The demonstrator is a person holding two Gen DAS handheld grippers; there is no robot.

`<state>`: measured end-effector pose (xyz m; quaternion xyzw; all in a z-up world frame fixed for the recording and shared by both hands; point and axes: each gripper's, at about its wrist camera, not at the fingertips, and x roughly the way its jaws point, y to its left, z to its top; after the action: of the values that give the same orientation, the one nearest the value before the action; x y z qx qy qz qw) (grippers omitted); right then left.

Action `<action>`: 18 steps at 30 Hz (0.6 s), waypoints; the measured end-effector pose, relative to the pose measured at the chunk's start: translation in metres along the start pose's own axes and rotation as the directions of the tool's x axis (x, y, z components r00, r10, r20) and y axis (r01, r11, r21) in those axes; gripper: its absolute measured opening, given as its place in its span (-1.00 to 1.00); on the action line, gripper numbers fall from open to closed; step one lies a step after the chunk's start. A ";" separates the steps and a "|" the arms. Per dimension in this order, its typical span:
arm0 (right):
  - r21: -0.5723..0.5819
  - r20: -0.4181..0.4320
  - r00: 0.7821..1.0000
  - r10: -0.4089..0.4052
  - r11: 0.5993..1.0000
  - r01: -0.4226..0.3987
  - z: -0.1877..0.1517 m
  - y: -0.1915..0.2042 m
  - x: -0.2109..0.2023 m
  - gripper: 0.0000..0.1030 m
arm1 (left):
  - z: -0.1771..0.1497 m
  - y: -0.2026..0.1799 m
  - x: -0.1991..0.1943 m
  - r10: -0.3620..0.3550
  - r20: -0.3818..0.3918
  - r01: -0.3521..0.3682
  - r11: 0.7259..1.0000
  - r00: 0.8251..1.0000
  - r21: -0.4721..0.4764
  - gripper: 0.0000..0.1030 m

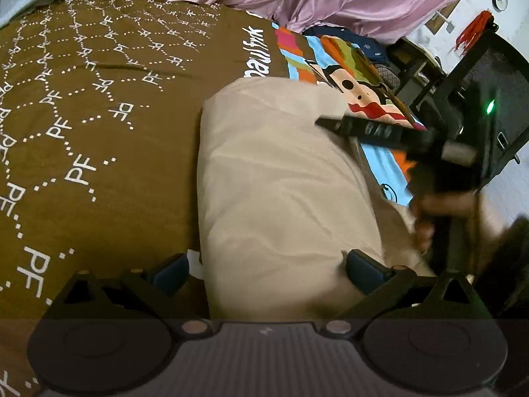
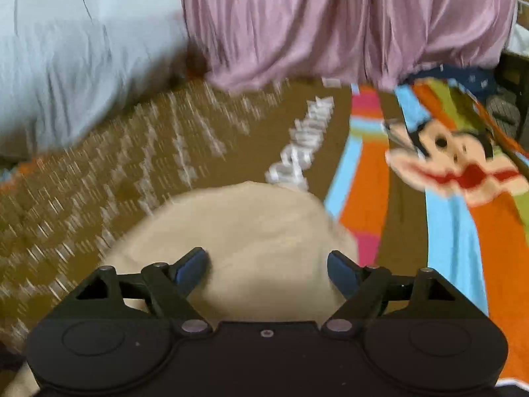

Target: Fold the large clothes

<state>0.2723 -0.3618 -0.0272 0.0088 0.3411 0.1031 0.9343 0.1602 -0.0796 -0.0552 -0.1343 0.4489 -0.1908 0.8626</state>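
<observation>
Beige garment (image 1: 281,192), soft and limp, folded into a thick oblong bundle and lying on the brown printed bedspread (image 1: 99,99) of a bed. Probably light, likely to sag and unfold if lifted by one layer; not fragile, hardly slippery. Best taken at a folded edge or corner, pinching all layers together, one hold at each end so that the fold stays flat. Near end of the bundle lying between the spread fingers of the left tongs (image 1: 267,269), open, pads not seen pressing the cloth. Right tongs (image 2: 267,269) likewise open, poised over the same beige garment (image 2: 238,231) with nothing gripped; view blurred. Right tongs (image 1: 334,125) visible from the left wrist as a dark bar over the far corner. Beyond: cartoon print (image 2: 456,162), pink curtain (image 2: 330,26), dark mesh chair (image 1: 489,99).
</observation>
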 end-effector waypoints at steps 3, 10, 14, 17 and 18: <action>0.064 0.011 1.000 -0.006 0.998 0.005 -0.022 -0.007 0.009 0.66 | -0.001 0.001 0.003 -0.008 -0.006 0.008 1.000 1.000 -0.003 1.00; 0.068 0.053 0.998 -0.043 0.997 0.040 -0.034 -0.014 -0.019 0.69 | 0.003 0.000 0.001 0.002 -0.027 -0.002 1.000 1.000 0.006 1.00; 0.135 0.093 0.991 -0.101 0.987 0.088 -0.051 -0.024 -0.068 0.81 | 0.003 -0.004 -0.001 0.026 -0.022 -0.026 1.000 0.999 0.016 1.00; 0.236 0.118 0.984 -0.134 0.966 0.104 -0.080 -0.036 -0.106 0.93 | 0.002 -0.006 -0.002 0.041 -0.020 -0.040 0.999 0.999 0.009 1.00; 0.276 0.122 0.982 -0.147 0.955 0.108 -0.091 -0.039 -0.117 0.99 | 0.002 -0.006 -0.002 0.043 -0.020 -0.043 0.999 0.999 0.007 1.00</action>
<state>0.1338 -0.4280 -0.0264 0.1205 0.2847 -0.0055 0.9510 0.1591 -0.0837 -0.0502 -0.1196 0.4599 -0.1750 0.8623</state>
